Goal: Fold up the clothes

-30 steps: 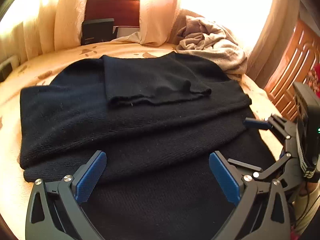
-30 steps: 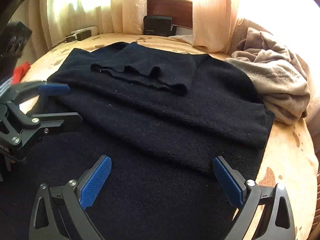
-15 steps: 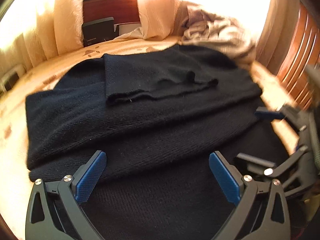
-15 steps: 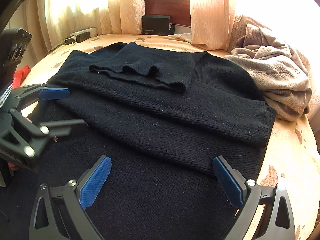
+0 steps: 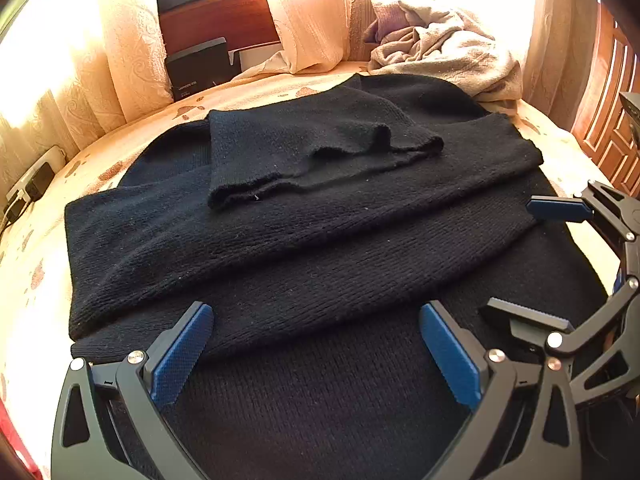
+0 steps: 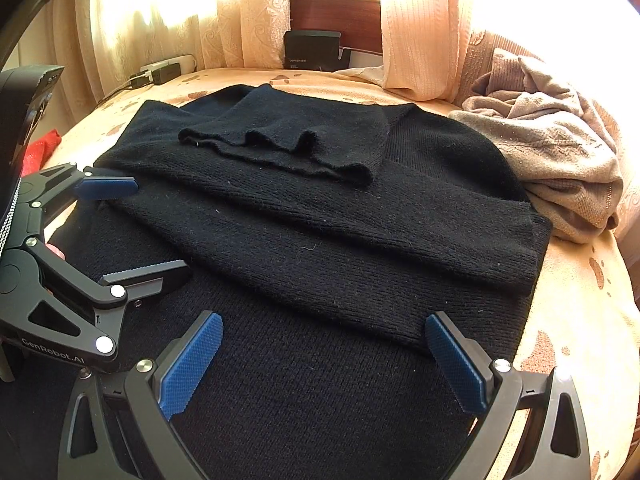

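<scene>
A black knitted sweater (image 5: 320, 240) lies spread on the bed, its sleeves folded across the body and one cuff end (image 5: 312, 152) lying on top. It also shows in the right wrist view (image 6: 340, 240). My left gripper (image 5: 316, 352) is open and empty, low over the sweater's near part. My right gripper (image 6: 324, 360) is open and empty over the same near part, to the right of the left one. Each gripper shows in the other's view: the right (image 5: 540, 264) and the left (image 6: 120, 232), both open.
A crumpled beige garment (image 6: 552, 152) lies at the far right of the bed beside the sweater. The bed cover (image 6: 580, 320) is peach with brown paw prints. Curtains (image 5: 120, 60), a wooden cabinet (image 5: 216, 20) and a black box (image 5: 200, 68) stand behind. A power strip (image 6: 160, 72) lies far left.
Both grippers have moved a little forward over the sweater and stay open. The left view has turned slightly right. The sweater has not moved.
</scene>
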A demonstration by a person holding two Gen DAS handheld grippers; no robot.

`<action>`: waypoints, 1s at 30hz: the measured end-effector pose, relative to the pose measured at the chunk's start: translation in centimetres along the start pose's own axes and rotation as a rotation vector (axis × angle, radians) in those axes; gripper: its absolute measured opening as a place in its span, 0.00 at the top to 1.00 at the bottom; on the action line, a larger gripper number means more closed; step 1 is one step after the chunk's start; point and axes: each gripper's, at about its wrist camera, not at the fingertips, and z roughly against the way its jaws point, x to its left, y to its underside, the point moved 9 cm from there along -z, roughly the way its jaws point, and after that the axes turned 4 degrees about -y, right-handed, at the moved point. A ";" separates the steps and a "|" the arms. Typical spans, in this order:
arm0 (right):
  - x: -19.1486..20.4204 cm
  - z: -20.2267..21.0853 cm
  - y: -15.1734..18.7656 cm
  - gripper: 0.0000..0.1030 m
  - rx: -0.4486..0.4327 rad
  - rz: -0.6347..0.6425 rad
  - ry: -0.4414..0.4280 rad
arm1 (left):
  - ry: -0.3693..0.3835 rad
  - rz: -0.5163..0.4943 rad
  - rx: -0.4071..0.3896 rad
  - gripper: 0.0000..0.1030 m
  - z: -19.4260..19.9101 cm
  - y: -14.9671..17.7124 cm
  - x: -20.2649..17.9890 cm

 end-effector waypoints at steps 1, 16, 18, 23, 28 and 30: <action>0.0 0.0 0.0 0.00 -0.001 0.000 0.000 | -0.004 0.014 -0.008 0.00 0.2 0.0 0.2; -0.6 2.5 0.1 0.00 -0.086 -0.057 0.084 | -0.100 0.123 -0.118 0.00 4.6 1.0 2.3; -0.7 3.0 0.2 0.00 -0.096 -0.068 0.104 | -0.105 0.122 -0.106 0.00 4.8 1.6 2.4; -0.9 4.2 0.6 0.00 -0.122 -0.093 0.151 | -0.143 0.115 -0.102 0.00 5.6 3.0 2.5; -1.0 5.6 1.0 0.00 -0.156 -0.117 0.202 | -0.139 0.149 -0.116 0.00 6.3 3.5 2.0; -0.7 6.4 1.0 0.00 -0.191 -0.123 0.230 | -0.149 0.168 -0.118 0.00 6.5 3.6 1.9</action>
